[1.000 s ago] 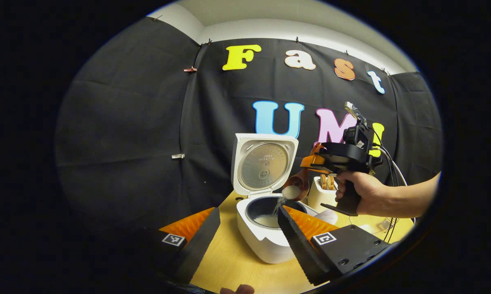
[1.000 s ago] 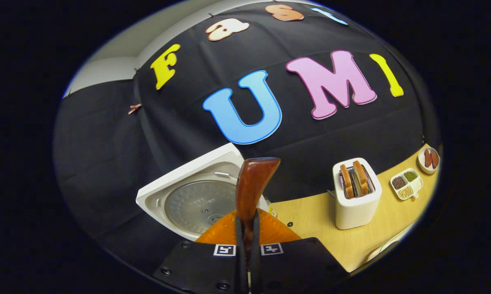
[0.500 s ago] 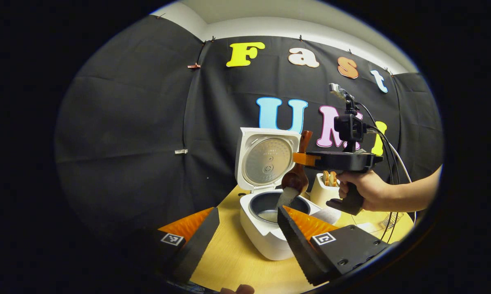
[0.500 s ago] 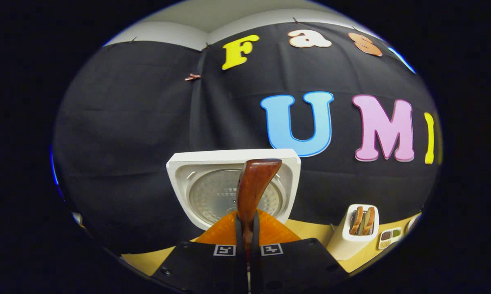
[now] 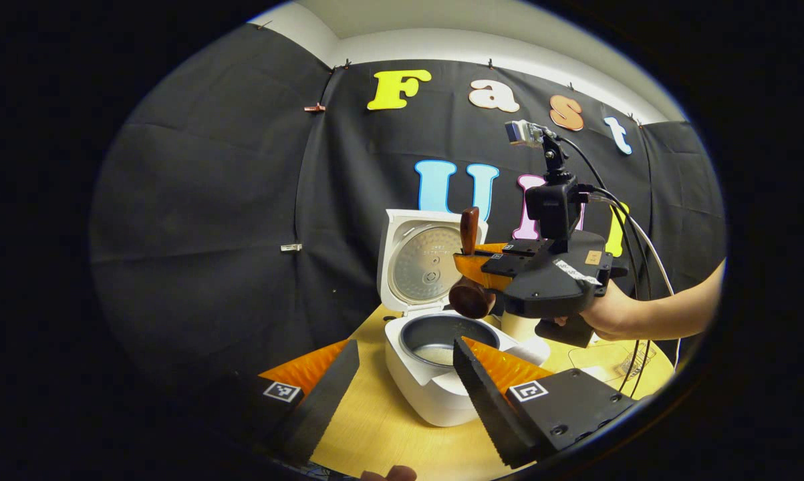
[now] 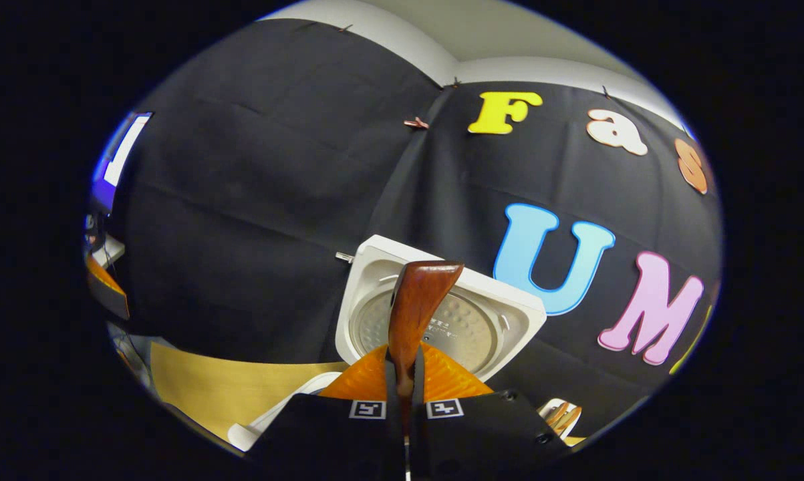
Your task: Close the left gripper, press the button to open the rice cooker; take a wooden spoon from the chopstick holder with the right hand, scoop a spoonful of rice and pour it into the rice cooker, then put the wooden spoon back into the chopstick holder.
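I see a spoon (image 6: pixel 415 314) of dark, shiny, smooth wood. Behind it, the cooker (image 5: pixel 435 394) looks like smooth white plastic. Its lid (image 5: pixel 430 266) has a dull grey metal plate inside, and its pot (image 5: pixel 448 333) looks dark and smooth. Under the cooker, the table (image 5: pixel 375 427) is pale, matt wood. The wall (image 5: pixel 208 234) behind is soft black cloth.

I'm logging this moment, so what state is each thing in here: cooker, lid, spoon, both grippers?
Rice cooker: open, some rice in the inner pot.
Cooker lid: raised upright.
Wooden spoon: held above the pot, handle up, bowl down.
Right gripper: shut on the spoon's handle.
Left gripper: open, holding nothing.
Toaster: bread slices standing in its slots.
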A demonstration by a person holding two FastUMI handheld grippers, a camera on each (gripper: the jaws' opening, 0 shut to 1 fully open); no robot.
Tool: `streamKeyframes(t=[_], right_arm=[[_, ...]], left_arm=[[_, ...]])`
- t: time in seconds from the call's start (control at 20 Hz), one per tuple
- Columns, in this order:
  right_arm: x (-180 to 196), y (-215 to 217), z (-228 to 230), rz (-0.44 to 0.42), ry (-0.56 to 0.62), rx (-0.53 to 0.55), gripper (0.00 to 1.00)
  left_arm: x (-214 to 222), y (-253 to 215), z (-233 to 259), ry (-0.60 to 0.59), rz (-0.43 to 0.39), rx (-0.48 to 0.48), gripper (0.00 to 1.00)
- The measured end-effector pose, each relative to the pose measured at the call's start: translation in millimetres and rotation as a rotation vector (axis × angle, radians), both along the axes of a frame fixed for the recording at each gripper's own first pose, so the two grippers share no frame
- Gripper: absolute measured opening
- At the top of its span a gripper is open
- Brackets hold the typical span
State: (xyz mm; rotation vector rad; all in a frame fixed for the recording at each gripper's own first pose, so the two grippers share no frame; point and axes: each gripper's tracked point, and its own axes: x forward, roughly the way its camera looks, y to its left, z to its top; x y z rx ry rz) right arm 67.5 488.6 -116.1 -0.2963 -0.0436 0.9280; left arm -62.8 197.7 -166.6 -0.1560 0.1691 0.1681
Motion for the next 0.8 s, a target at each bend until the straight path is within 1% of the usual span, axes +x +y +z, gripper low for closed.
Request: streamKeyframes(t=[0.1,0.2,0.35,0.5,0.6,0.7,0.8], right_arm=[[-3.3,-3.2,-3.3,0.008,-0.029,-0.019,0.07],[4.7,-8.4,-6.7,-0.012,0.009,-0.011,0.07],[27.9,-21.4,-8.7,-0.102,0.185,0.091,0.07],[47.6,-40.0,-9.4,-0.214,0.4,0.229,0.07],[52.3,-58.3,-6.7,-0.272,0.546,0.327,0.07],[57.3,-77.6,2.3,-0.312,0.656,0.439,0.07],[58.1,-100.5,13.6,-0.341,0.725,0.529,0.07]], left_arm=[[-0.9,-0.8,1.9,-0.003,-0.001,0.004,0.98],[-3.1,-1.1,4.1,-0.005,0.0,0.009,0.98],[-5.0,-1.7,5.0,-0.009,0.006,0.007,0.97],[-8.7,-6.1,9.7,-0.017,0.004,0.01,0.97],[-9.2,-10.0,12.9,-0.021,-0.001,0.011,0.97],[-8.0,-16.0,14.9,-0.021,-0.012,0.009,0.97],[-4.9,-19.7,22.6,-0.027,-0.016,0.011,0.97]])
